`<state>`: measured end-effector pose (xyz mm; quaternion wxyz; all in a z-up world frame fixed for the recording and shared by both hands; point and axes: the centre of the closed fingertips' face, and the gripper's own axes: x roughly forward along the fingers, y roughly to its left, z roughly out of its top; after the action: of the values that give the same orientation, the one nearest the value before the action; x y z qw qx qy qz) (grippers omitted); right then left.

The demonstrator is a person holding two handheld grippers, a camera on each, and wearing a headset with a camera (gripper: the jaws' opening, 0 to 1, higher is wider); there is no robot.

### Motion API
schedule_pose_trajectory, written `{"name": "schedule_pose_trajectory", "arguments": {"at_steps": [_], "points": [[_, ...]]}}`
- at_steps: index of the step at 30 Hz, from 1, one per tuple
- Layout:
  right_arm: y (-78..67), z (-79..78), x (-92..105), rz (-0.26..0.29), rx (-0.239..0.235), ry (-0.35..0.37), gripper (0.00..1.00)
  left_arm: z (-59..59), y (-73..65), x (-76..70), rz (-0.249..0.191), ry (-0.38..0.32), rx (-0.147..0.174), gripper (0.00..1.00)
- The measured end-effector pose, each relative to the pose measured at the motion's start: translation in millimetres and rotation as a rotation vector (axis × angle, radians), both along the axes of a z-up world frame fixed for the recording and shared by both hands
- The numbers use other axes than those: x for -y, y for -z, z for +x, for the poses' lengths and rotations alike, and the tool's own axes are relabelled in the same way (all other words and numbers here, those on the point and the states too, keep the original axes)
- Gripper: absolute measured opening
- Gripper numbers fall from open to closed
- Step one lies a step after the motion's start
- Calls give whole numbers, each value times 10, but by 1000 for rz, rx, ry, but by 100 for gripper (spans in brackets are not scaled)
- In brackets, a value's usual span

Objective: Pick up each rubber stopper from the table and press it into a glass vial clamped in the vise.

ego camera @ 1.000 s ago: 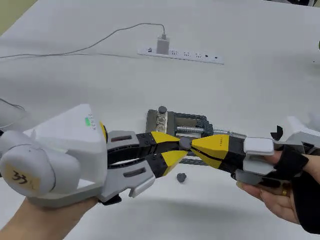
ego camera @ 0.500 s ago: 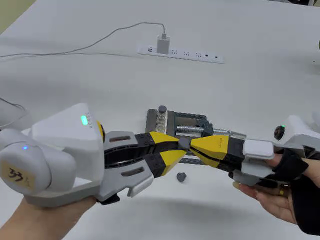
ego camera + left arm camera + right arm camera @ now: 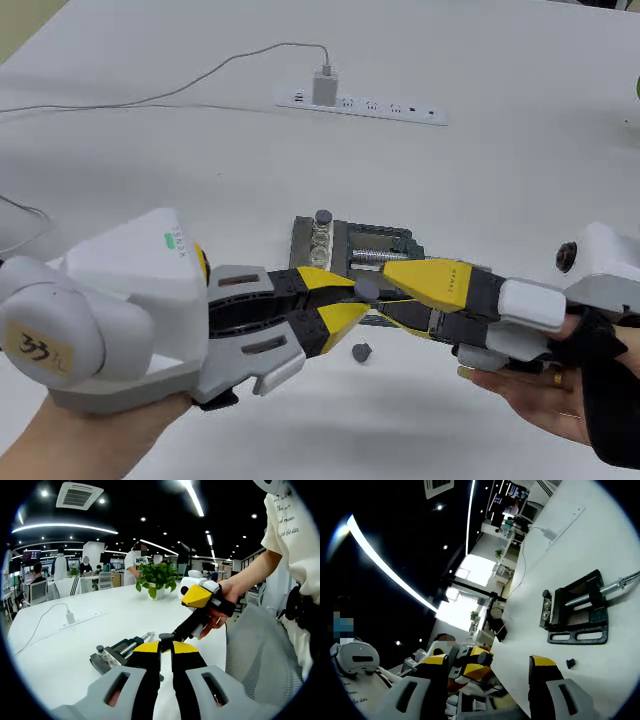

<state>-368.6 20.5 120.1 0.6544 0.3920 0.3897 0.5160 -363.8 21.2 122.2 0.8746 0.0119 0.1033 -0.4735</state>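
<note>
A rubber stopper [image 3: 367,289], small and dark grey, is held above the table [image 3: 520,160], pinched between the yellow tips of the left gripper [image 3: 362,295]. In the left gripper view the same stopper [image 3: 166,636] is seen at the very tips of that gripper [image 3: 166,645], whose jaws are pressed almost together on it. The right gripper [image 3: 384,288] is held tip to tip with the left one, its jaws spread apart above and below the stopper; whether they touch it cannot be told. In the right gripper view the two jaws of the right gripper [image 3: 490,661] stand wide apart.

A second rubber stopper [image 3: 361,352] lies on the table below the gripper tips and just in front of the vise [image 3: 375,243]; it is also seen in the right gripper view [image 3: 570,663]. Clear glass vials [image 3: 320,243] are clamped in a row at the left end of the black vise, and the farthest one is capped by a dark stopper [image 3: 323,217]. A white power strip [image 3: 370,107] with a plugged-in charger [image 3: 326,88] lies well behind the vise.
</note>
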Motion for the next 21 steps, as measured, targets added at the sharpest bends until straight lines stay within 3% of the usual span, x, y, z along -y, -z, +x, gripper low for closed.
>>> {"name": "schedule_pose_trajectory", "arguments": {"at_steps": [7,9,10,11,13,14,21], "points": [[63,-28,47,-144,205,-110,77,-14,52,-7,8,3,-16,4],[74,-32,45,-197,292,-147,80,-21,65,-6,10,6,-21,4],[76,-49,42,-213,305,-164,82,-24,68,-5,11,7,-22,4],[75,-49,41,-235,346,-187,83,-27,76,-6,12,7,-25,4],[83,-37,41,-270,384,-205,85,-32,86,-6,13,9,-30,4],[69,-36,32,-282,431,-225,85,-35,93,-8,16,10,-31,4],[79,-71,34,-368,536,-335,81,-63,145,-14,28,21,-46,4]]}}
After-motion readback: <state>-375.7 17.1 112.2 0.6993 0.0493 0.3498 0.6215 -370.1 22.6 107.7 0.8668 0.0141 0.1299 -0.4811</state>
